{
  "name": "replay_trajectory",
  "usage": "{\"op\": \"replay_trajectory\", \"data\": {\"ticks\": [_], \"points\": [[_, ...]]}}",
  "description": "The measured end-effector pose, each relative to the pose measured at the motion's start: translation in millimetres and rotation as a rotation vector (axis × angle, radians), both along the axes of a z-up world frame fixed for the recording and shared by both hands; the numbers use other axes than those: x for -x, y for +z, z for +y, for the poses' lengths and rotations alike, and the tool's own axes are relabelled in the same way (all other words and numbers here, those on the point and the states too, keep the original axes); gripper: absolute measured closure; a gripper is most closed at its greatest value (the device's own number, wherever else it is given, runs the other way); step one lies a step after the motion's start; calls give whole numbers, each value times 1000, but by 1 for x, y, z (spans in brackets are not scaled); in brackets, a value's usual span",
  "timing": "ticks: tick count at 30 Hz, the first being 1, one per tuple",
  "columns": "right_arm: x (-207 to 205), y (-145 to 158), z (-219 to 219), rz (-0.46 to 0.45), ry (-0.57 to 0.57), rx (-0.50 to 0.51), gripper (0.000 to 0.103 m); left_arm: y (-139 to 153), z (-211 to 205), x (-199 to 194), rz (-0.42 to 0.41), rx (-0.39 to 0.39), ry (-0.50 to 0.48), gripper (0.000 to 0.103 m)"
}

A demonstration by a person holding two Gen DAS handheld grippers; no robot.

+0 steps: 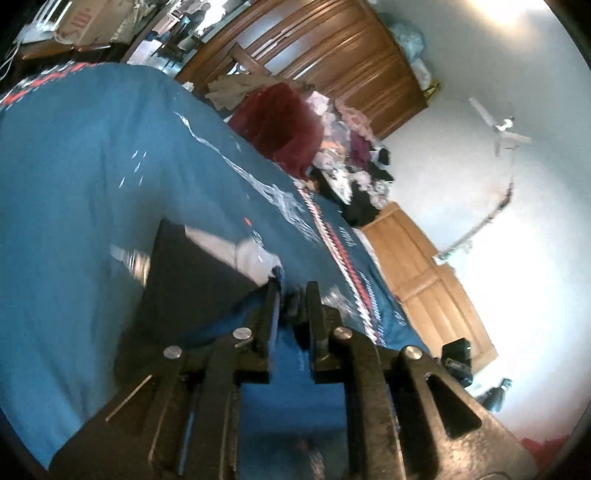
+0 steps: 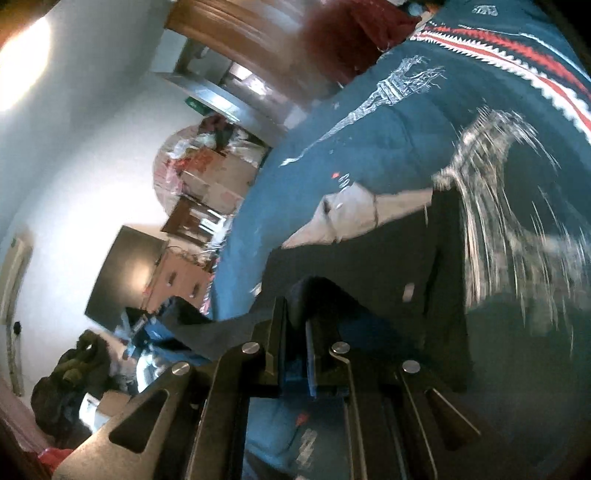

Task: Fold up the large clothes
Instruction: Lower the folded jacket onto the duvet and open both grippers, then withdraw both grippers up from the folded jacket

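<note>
Left tongs point(image 1: 291, 291) and right tongs point(image 2: 295, 314) each pinch the dark garment point(image 2: 369, 266) mid-frame, lifted over the bed point(image 1: 74, 184); folding looks barely begun.

- We see strong daylight glare washing out the white wall point(image 1: 498, 258) in the left view.
- We see motion blur smearing the blue bedspread point(image 2: 517, 221) print and the wardrobe point(image 2: 229, 22).
- Fisheye bending curves both frames, with black corners.
</note>
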State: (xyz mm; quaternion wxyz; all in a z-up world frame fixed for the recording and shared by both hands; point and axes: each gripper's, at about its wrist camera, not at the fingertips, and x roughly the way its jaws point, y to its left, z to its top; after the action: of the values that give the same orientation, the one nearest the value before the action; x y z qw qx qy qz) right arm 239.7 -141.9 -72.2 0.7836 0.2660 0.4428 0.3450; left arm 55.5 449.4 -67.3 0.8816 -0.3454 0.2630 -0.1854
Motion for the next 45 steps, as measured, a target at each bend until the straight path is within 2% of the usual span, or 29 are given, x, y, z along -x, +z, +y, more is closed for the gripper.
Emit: {"op": "replay_trajectory", "data": {"ticks": [3, 5, 7, 8, 10, 11, 12, 13, 15, 18, 19, 20, 22, 26, 27, 29, 30, 32, 34, 36, 40, 43, 45], "points": [[-76, -26, 9, 45, -4, 61, 90, -18, 3, -58, 72, -44, 16, 87], [-118, -52, 11, 80, -10, 99, 90, -42, 7, -92, 137, -66, 27, 83], [-155, -87, 9, 133, -18, 126, 86, -75, 10, -127, 216, -98, 36, 78], [-170, -106, 9, 158, -18, 146, 77, -101, 13, -145, 275, -111, 54, 76], [-194, -144, 6, 226, -32, 187, 66, -141, 16, -166, 392, -168, 84, 76], [-202, -158, 2, 246, -58, 207, 65, -165, 18, -172, 460, -186, 103, 78], [-207, -167, -3, 264, -78, 187, 65, -178, 23, -170, 446, -129, 103, 80], [-211, -170, -10, 267, -99, 147, 62, -180, 28, -165, 420, -91, 114, 84], [-207, -164, -20, 218, -119, 80, 48, -177, 32, -154, 403, -57, 111, 83], [-197, -152, -32, 166, -153, 46, 47, -171, 29, -144, 393, -98, 107, 74], [-194, -149, -34, 150, -168, 52, 47, -168, 28, -141, 388, -110, 109, 68], [-193, -148, -35, 134, -183, 75, 46, -165, 27, -140, 380, -122, 113, 60], [-195, -150, -24, 131, -178, 167, 47, -160, 25, -142, 368, -166, 124, 51], [-206, -156, 16, 77, -116, 374, 48, -146, 20, -158, 338, -260, 110, 47], [-210, -160, 28, 52, -91, 431, 50, -139, 16, -157, 320, -291, 109, 46], [-213, -170, 44, 41, -51, 536, 88, -127, 15, -153, 285, -335, 113, 46], [-215, -179, 46, 68, -52, 579, 88, -121, 15, -150, 268, -355, 119, 46], [-213, -181, 40, 84, -82, 562, 95, -110, 16, -147, 241, -387, 131, 45], [-213, -184, 34, 94, -94, 557, 96, -103, 13, -145, 229, -417, 135, 44], [-213, -185, 37, 93, -88, 588, 95, -106, 8, -143, 252, -461, 116, 44], [-209, -175, 51, 39, -83, 668, 93, -109, -25, -133, 234, -533, 6, 45], [-191, -148, 48, -33, -168, 672, 82, -114, -48, -119, 226, -567, -37, 44], [-162, -125, 47, -87, -213, 622, 82, -129, -57, -111, 273, -681, -38, 44]]}}
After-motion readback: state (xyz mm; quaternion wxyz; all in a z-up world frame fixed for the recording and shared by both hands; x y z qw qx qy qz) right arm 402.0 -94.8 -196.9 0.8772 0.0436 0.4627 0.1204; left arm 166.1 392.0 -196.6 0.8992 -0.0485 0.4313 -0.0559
